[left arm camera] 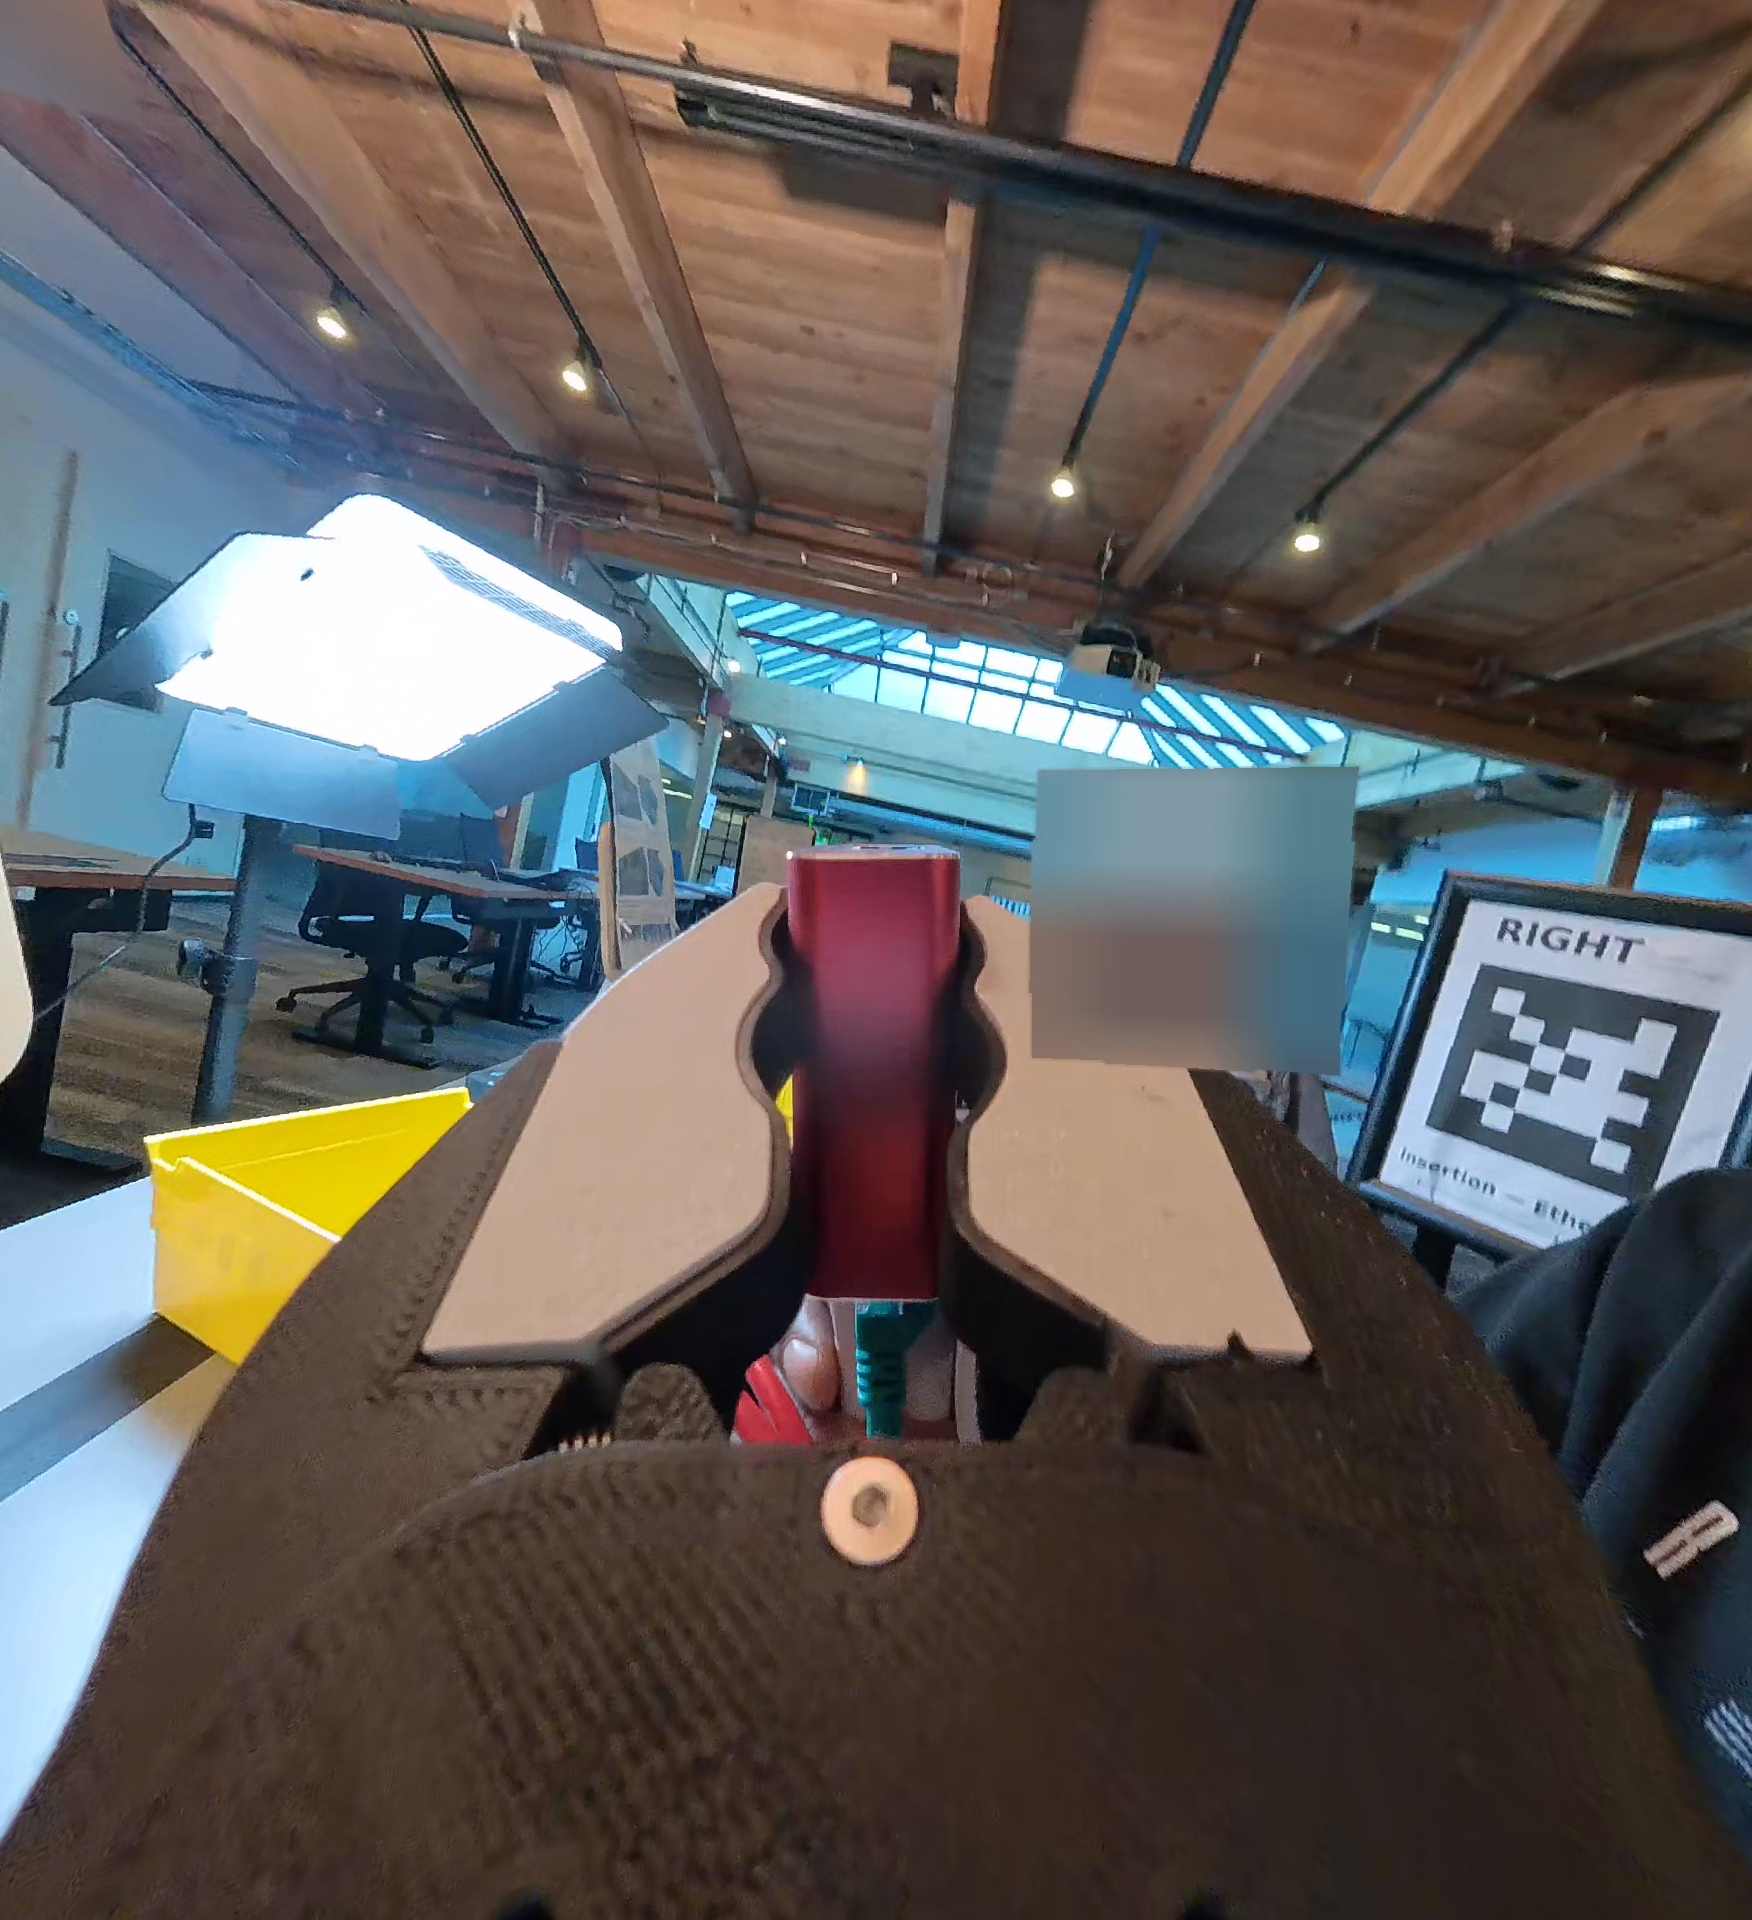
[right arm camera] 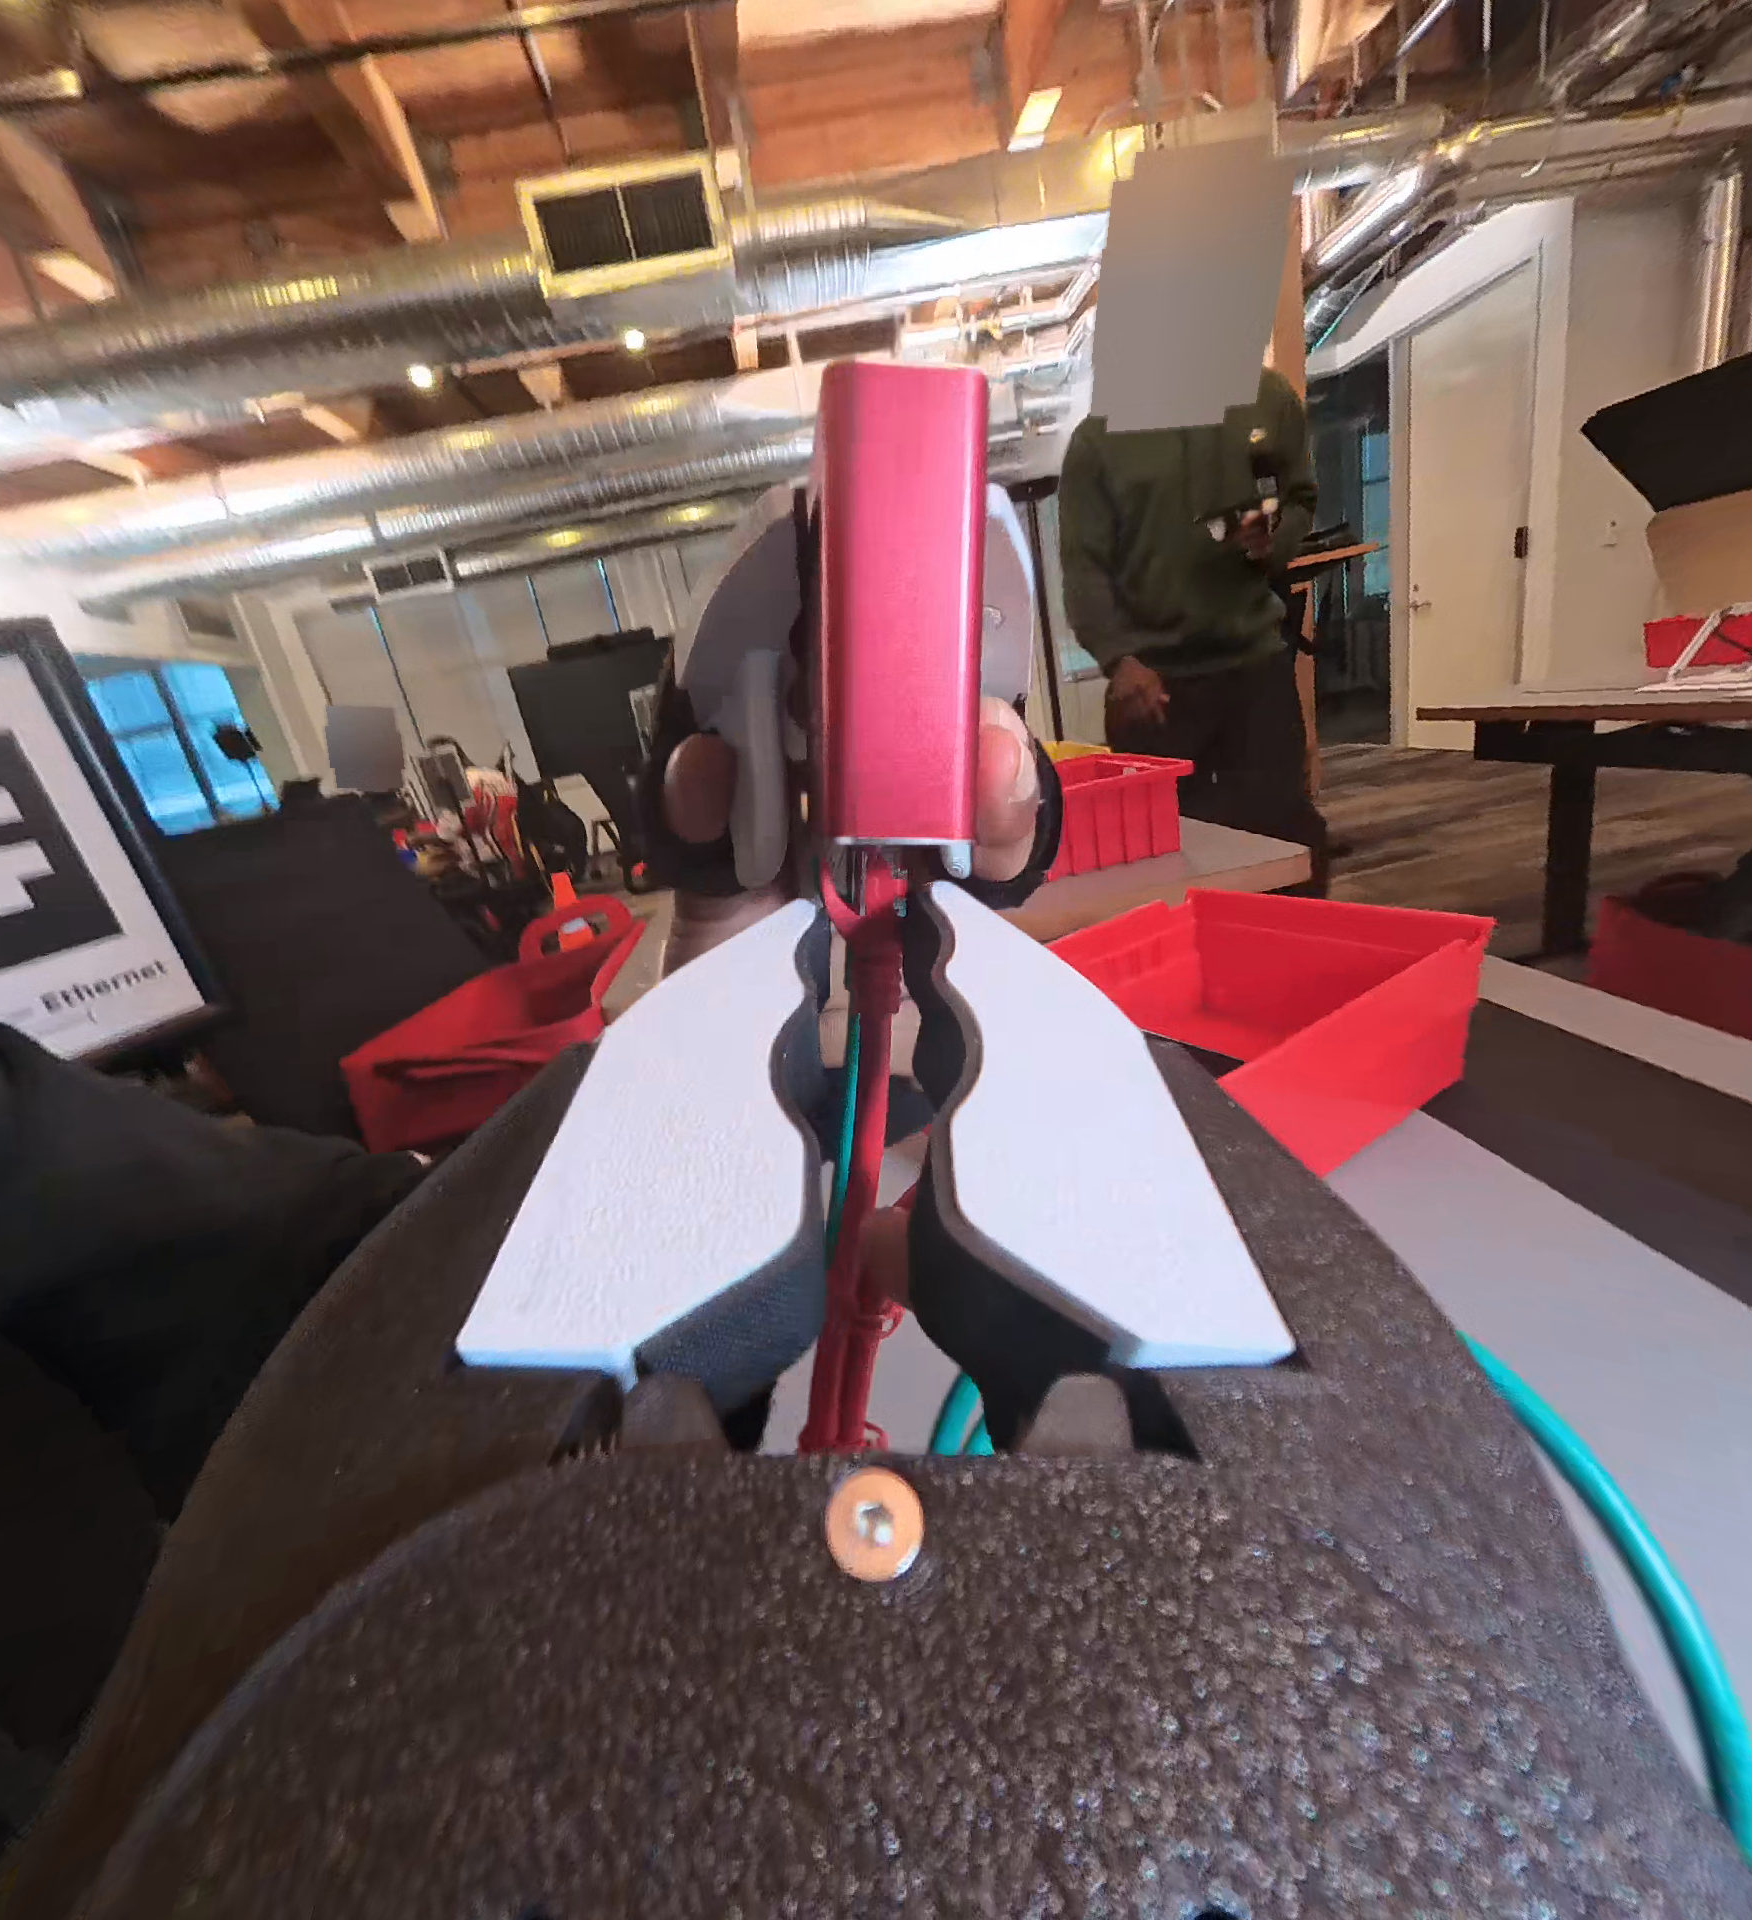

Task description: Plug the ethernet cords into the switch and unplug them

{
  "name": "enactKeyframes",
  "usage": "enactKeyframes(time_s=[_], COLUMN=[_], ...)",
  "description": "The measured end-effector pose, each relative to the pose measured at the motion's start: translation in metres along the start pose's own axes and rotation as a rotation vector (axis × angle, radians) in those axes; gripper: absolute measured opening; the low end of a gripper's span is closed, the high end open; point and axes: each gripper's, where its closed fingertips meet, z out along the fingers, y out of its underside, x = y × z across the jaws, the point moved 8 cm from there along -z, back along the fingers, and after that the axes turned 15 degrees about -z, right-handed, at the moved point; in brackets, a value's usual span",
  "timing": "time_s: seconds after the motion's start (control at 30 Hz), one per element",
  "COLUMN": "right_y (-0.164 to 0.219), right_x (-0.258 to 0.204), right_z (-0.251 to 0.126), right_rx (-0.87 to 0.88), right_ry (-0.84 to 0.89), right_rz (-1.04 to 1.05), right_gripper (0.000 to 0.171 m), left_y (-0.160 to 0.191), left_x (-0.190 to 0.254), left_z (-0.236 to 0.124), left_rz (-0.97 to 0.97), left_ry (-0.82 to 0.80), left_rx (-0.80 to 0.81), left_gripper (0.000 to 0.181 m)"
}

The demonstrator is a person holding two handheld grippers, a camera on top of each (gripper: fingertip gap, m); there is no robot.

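An open workshop with a timber ceiling and silver ducts spreads behind a pale tabletop (right arm camera: pixel 1578 1299) that carries a yellow bin (left arm camera: pixel 259 1216) and a red bin (right arm camera: pixel 1298 1029). The left gripper (left arm camera: pixel 872 1049) has its fingers clamped on the red switch (left arm camera: pixel 874 1070), holding it upright off the tabletop, probably so that its ports face the other tool. A green cord (left arm camera: pixel 882 1361) is plugged into its near end. The right gripper (right arm camera: pixel 870 997) has its fingers pressed together on the red cord (right arm camera: pixel 877 1049) just below the switch, seemingly to seat or pull the plug. A framed sign (left arm camera: pixel 1568 1060) with a black-and-white marker bears printed words, left unquoted.
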Motion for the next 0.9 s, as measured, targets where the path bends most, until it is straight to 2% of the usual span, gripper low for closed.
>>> enactKeyframes(time_s=[0.13, 0.4, 0.67, 0.9], right_y=[0.004, 0.004, -0.002, 0.002], right_x=[0.002, 0.001, 0.0, 0.004], right_z=[-0.001, 0.0, -0.004, -0.001], right_rx=[0.083, 0.136, 0.106, 0.085], right_ry=[-0.043, -0.011, 0.134, 0.108], right_rz=[0.152, 0.263, 0.156, 0.15], right_gripper=[0.014, 0.015, 0.014, 0.014], left_y=[0.002, 0.004, 0.007, 0.005], left_x=[-0.002, 0.001, 0.015, 0.019], left_z=[0.0, 0.003, 0.007, 0.005], left_rz=[-0.019, 0.034, 0.207, 0.303], left_ry=[0.012, -0.029, -0.095, -0.118], left_rx=[0.052, 0.114, 0.075, -0.005], left_gripper=[0.027, 0.028, 0.028, 0.027])
